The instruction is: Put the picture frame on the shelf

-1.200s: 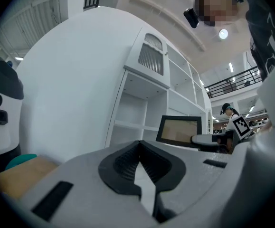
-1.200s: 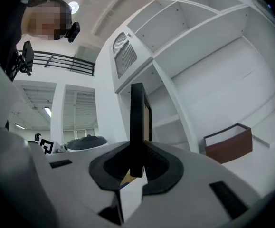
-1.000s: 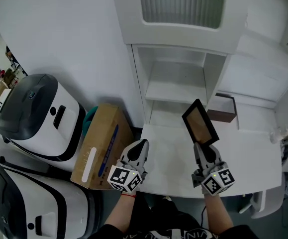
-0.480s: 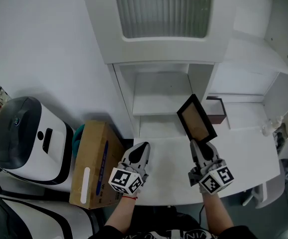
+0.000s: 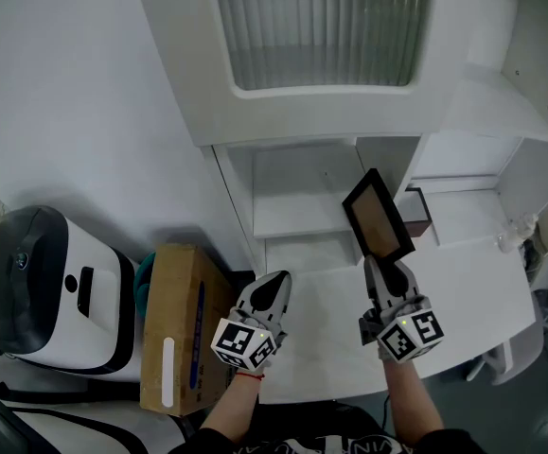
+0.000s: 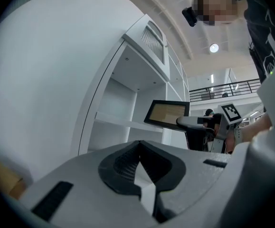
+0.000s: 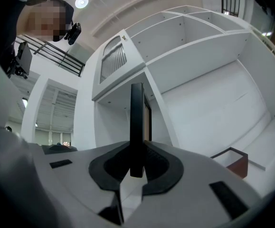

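1. Your right gripper (image 5: 388,274) is clenched on the picture frame (image 5: 378,214). In the right gripper view the pads pinch the frame's lower edge (image 7: 136,127), edge-on and upright between the jaws.
2. The frame is in the air above the white bench (image 5: 463,287), black border and tan face up, and leans away from you toward the shelf (image 5: 302,192).
3. In the head view the frame's top corner overlaps the upright at the right side of the open compartment. It rests on no shelf board.
4. In the left gripper view the frame (image 6: 168,114) sits level with the middle shelf board (image 6: 123,123). I cannot tell whether they touch.
5. Your left gripper (image 5: 274,284) is closed with nothing between the jaws, and hangs over the bench's left end, clear of the frame.
6. A dark brown open box (image 5: 417,211) sits on the bench, just right of the frame.
7. A cardboard box (image 5: 181,324) stands left of the bench, with a white and black machine (image 5: 37,287) beyond it.
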Demonstrator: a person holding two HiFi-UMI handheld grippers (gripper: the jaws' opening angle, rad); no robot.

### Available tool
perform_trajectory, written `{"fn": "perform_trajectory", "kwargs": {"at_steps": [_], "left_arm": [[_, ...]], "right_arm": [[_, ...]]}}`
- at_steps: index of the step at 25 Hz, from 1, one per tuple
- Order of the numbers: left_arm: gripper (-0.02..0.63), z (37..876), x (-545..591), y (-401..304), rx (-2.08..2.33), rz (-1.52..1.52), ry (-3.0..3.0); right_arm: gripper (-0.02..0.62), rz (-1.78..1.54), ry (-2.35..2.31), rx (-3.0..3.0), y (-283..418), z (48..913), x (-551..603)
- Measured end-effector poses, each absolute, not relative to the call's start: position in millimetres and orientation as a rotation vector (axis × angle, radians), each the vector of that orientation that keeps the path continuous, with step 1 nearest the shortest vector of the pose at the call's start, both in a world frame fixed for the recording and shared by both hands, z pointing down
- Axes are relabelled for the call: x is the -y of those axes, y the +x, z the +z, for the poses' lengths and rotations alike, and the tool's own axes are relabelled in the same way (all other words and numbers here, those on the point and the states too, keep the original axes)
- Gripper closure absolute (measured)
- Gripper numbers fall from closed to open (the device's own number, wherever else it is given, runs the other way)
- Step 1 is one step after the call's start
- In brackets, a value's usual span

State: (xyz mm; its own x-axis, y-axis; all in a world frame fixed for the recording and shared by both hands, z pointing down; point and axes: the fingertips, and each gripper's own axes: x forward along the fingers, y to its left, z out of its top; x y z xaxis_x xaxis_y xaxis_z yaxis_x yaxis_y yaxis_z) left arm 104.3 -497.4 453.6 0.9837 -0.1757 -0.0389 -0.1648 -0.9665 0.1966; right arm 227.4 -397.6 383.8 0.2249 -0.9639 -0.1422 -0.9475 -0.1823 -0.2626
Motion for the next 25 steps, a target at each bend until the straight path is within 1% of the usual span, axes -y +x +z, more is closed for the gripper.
{"fn": "perform_trajectory", "kwargs": {"at_steps": [25], "left_arm": [[0.600, 457.3, 525.8, 115.7, 0.163, -0.092, 2.913]], "right_arm": [[0.546, -0.129, -2.369, -1.658, 260.1, 383.3, 455.7]]}}
